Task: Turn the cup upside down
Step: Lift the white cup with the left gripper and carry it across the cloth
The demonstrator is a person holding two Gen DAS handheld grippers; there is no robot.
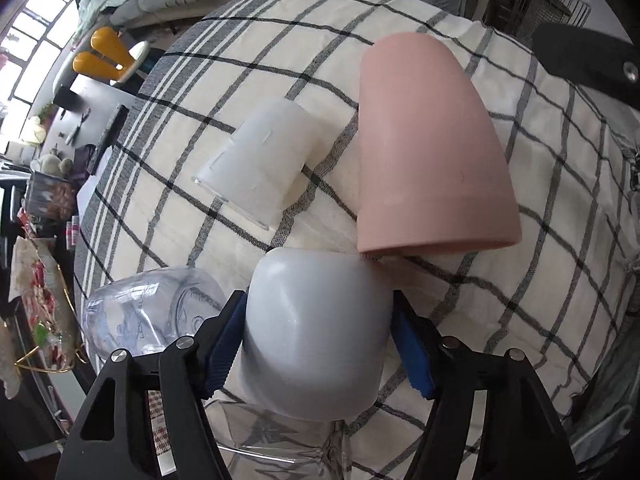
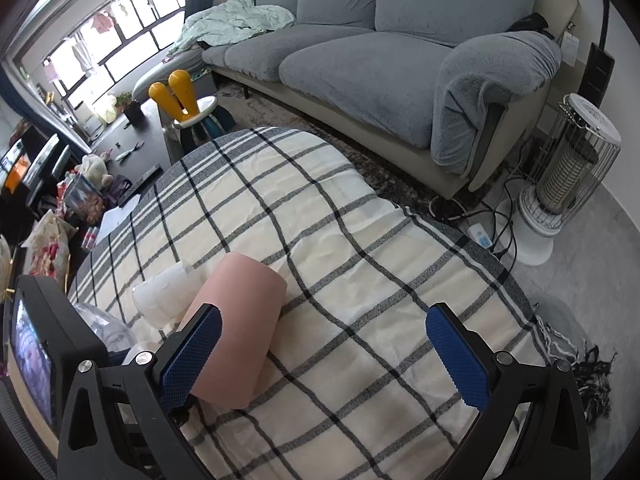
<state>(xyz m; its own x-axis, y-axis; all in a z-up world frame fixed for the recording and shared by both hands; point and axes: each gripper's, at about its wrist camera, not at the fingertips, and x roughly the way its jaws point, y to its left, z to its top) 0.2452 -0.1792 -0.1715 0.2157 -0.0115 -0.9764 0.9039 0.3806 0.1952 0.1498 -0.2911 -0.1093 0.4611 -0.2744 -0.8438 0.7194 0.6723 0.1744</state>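
Note:
My left gripper [image 1: 318, 344] is shut on a pale grey cup [image 1: 316, 332], bottom side up, rim down, just above or on the checked cloth [image 1: 520, 280]. A pink cup [image 1: 428, 148] stands upside down right behind it, nearly touching. A frosted white cup [image 1: 256, 164] stands upside down to the left. My right gripper [image 2: 320, 352] is open and empty above the cloth; the pink cup [image 2: 236, 324] shows beside its left finger and the white cup [image 2: 160, 300] beyond.
A clear plastic cup [image 1: 152, 312] lies left of my left gripper and clear glassware [image 1: 280, 440] sits under it. Beyond the table are a grey sofa [image 2: 360, 60], a heater [image 2: 568, 184] with cables, and a dark side table [image 2: 132, 140].

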